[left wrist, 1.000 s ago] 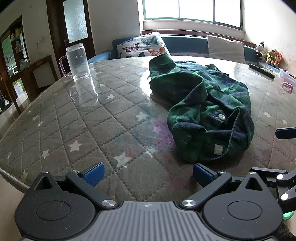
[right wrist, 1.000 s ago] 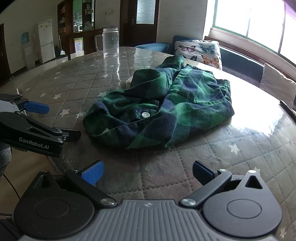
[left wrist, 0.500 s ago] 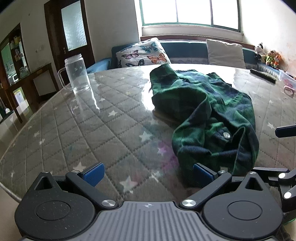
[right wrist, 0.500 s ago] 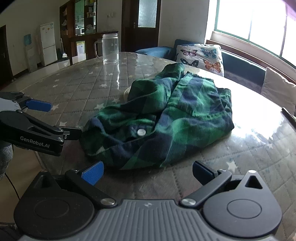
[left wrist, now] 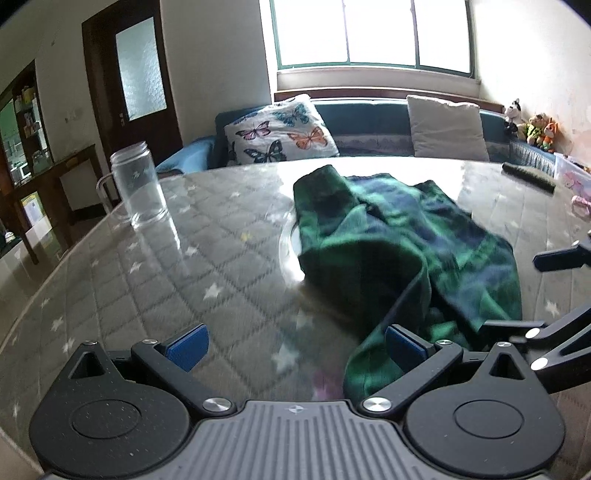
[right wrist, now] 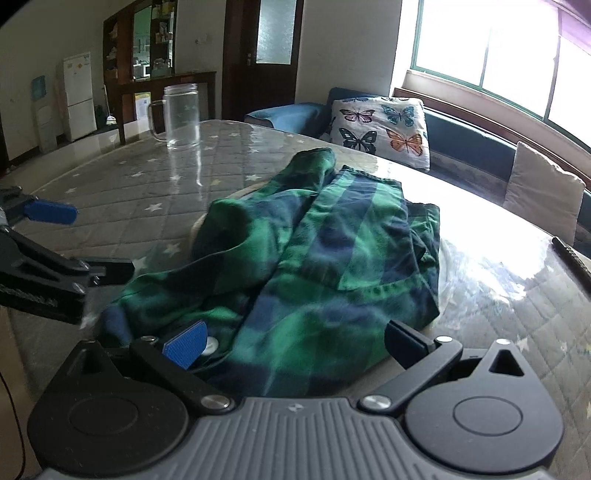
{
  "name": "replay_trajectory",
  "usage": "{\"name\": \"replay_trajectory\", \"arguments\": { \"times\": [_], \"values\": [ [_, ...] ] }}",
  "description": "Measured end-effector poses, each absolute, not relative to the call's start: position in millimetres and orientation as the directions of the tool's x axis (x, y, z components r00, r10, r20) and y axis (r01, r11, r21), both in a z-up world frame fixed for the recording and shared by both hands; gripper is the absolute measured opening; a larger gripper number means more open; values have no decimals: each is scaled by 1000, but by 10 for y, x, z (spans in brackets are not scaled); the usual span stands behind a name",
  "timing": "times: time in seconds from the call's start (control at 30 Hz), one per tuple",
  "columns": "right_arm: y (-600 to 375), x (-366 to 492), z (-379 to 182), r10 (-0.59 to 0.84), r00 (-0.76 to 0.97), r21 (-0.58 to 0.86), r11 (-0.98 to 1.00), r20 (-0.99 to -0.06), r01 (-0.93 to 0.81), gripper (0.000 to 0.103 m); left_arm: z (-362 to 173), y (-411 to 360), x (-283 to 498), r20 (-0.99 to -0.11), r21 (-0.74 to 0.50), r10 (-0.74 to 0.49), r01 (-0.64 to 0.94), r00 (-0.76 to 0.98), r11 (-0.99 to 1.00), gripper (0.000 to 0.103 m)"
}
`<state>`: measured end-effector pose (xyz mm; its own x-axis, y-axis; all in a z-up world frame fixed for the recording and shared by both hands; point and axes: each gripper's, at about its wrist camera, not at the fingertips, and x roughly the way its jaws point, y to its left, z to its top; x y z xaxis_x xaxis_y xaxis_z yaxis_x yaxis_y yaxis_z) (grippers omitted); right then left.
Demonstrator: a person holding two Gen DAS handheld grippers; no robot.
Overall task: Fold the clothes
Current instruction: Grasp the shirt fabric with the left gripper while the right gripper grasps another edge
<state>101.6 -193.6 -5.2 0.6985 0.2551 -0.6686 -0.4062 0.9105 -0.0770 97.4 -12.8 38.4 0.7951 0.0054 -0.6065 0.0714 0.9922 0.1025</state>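
My left tongs (left wrist: 295,345) are open wide. They sit low over the table (left wrist: 155,280). The table has a gray cover with little white stars, and the top is shiny.

The shirt (left wrist: 399,251) is green and dark blue with squares on it. It lies in a messy heap in the middle of the table. The near end of the shirt comes right up to my left tongs. It lies by the right blue pad (left wrist: 400,347), but the tongs do not hold it. The left blue pad is over bare table.

My right tongs (right wrist: 295,343) are open wide too. The near edge of the shirt (right wrist: 317,266) lies between the two fingers. A small white button (right wrist: 211,345) on the shirt is just beside the left blue pad (right wrist: 186,343). The tongs are not pinching the shirt.

I can see my left tongs from the right camera too, over at the left edge, beside the shirt.

A clear jar with a handle (left wrist: 138,188) stands on the far left part of the table, well apart from the shirt. Behind the table is a blue bench (left wrist: 369,118) with a butterfly pillow (left wrist: 280,134) and a white pillow (left wrist: 447,127). A big bright window (left wrist: 369,33) is above them.
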Motion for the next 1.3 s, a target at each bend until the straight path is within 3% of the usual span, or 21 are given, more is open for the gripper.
{"name": "replay_trajectory", "arguments": {
  "times": [0.33,0.57,0.63,0.73,0.8,0.9,1.0,1.2,1.23,1.3],
  "values": [
    [-2054,1431,-191,230,676,-52,928,-700,-370,91,461,-337,1478,-582,90,-69,149,810,985,102],
    [-2215,1700,-99,206,689,-52,941,-695,-333,84,426,-430,1860,-579,37,-159,221,800,975,90],
    [-2240,1838,-26,208,698,-44,944,-685,-326,83,354,-431,1940,-596,41,-162,232,787,972,84],
    [-2207,2044,73,223,708,-32,944,-670,-327,82,249,-411,2047,-623,33,-175,249,763,968,67],
    [-2140,2188,124,236,712,-30,940,-661,-340,79,180,-360,2083,-641,7,-196,261,742,965,49],
    [-1963,2402,130,257,699,-36,926,-667,-375,76,116,-297,2078,-649,-12,-217,275,730,961,31],
    [-1781,2587,95,264,688,-52,914,-676,-402,70,86,-261,2069,-647,-15,-222,278,729,960,20],
    [-1543,2915,-181,231,645,-81,906,-728,-416,55,52,-193,2081,-652,-24,-223,274,725,961,11],
    [-1527,2951,-235,222,640,-87,906,-736,-415,46,46,-189,2083,-653,-20,-221,275,725,961,11],
    [-1558,2952,-265,215,639,-87,910,-738,-406,37,38,-184,2095,-654,-20,-218,272,725,962,11]
  ]
}}
